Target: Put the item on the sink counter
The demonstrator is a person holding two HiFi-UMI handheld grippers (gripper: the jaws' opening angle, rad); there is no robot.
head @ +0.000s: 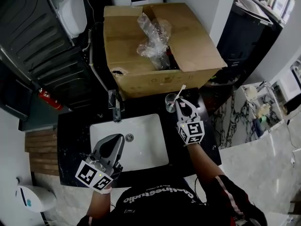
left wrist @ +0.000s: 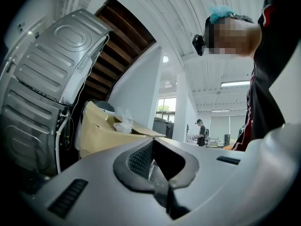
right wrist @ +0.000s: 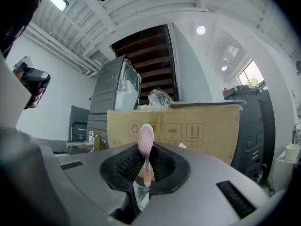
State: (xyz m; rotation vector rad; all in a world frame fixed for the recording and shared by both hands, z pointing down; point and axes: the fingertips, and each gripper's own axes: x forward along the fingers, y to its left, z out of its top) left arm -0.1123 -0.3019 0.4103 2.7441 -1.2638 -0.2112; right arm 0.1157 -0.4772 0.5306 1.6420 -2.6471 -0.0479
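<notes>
A toothbrush (right wrist: 145, 144) with a pink bristled head and a clear handle stands upright between the jaws of my right gripper (right wrist: 142, 181), which is shut on the handle. In the head view my right gripper (head: 181, 105) hovers over the black sink counter (head: 75, 135) at its back right. The toothbrush (head: 180, 92) points toward the cardboard box, just right of a clear glass cup (head: 170, 102). My left gripper (head: 117, 139) is above the front left of the white basin (head: 146, 145). Seen along its own jaws, the left gripper (left wrist: 162, 188) is shut and holds nothing.
A large open cardboard box (head: 155, 51) with crumpled clear plastic (head: 153, 36) fills the back of the counter. A metal faucet (head: 114, 106) stands behind the basin. A grey appliance (head: 42, 46) is at the left and a marble surface (head: 263, 145) at the right.
</notes>
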